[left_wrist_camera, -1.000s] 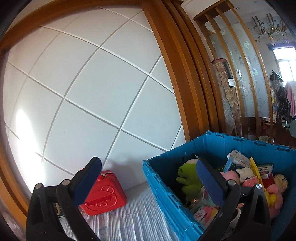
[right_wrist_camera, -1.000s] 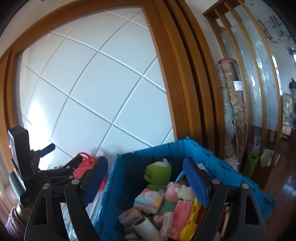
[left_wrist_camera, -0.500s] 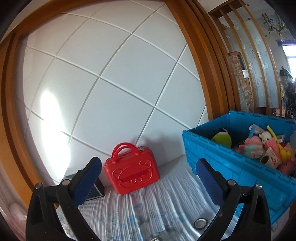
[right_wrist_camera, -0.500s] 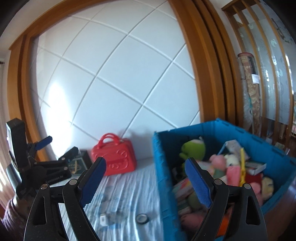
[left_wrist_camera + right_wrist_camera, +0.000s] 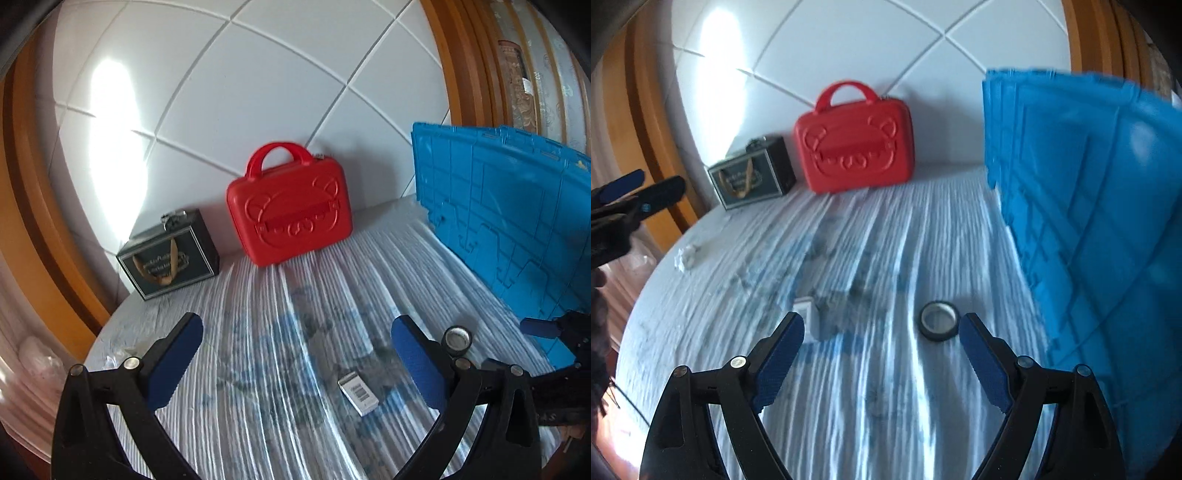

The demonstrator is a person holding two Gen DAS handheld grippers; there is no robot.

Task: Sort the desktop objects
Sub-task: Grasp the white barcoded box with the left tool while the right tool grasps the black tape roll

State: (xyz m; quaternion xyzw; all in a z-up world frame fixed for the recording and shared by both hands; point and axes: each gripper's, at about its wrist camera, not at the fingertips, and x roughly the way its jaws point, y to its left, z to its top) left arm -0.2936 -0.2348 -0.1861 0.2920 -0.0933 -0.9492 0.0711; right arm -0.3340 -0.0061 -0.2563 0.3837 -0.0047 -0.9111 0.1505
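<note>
On the striped cloth lie a black tape roll point(image 5: 939, 319) and a small white barcode box point(image 5: 805, 314). My right gripper point(image 5: 882, 325) hovers just short of them, its jaws closing with nothing between them; the roll sits right by its right fingertip, untouched. In the left wrist view the same tape roll point(image 5: 458, 338) and white box point(image 5: 358, 393) lie near the right finger of my left gripper point(image 5: 297, 326), which is open and empty. A blue crate point(image 5: 1089, 221) stands on the right, and its inside is hidden.
A red case point(image 5: 290, 206) with a handle and a dark box point(image 5: 170, 254) stand against the white panelled wall at the back. A crumpled white scrap point(image 5: 687, 256) lies at the left of the cloth. A wooden frame borders the left side.
Both grippers have dropped and tilted down toward the cloth. The crate's toys have gone out of sight, and the tape roll and the white box now lie close below.
</note>
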